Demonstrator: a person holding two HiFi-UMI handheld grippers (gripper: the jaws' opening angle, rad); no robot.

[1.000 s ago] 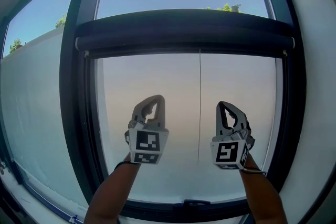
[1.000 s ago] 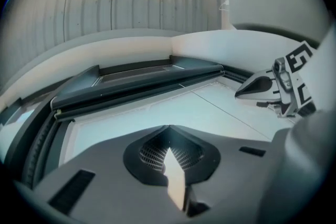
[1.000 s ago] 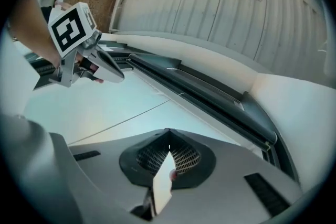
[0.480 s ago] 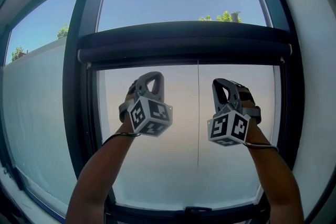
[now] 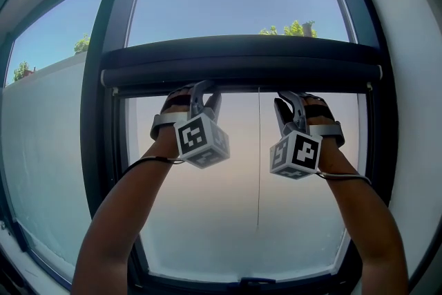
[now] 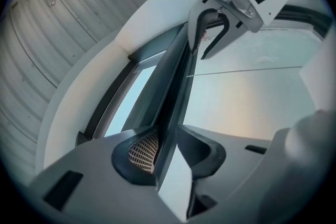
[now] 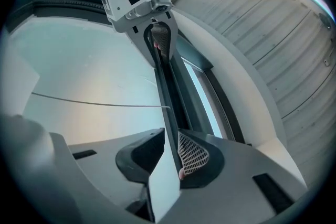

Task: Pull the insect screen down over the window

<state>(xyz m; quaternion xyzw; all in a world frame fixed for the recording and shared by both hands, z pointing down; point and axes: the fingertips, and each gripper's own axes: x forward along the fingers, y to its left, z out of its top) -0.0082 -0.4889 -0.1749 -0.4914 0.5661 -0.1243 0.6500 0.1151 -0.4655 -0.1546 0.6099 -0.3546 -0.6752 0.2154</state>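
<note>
Overhead, left gripper [image 5: 205, 92] and right gripper [image 5: 293, 100], jaws freshly parted, straddle one screen bar [image 5: 242, 75], seemingly unclamped.

The insect screen's dark bar [image 6: 176, 81] is seen running between the jaws of the left gripper [image 6: 168, 149], which have just been opening and are parted around it. Farther along the bar, the right gripper [image 6: 199, 52] is set astride it, with frosted glass [image 6: 247, 102] shown beside it.
</note>
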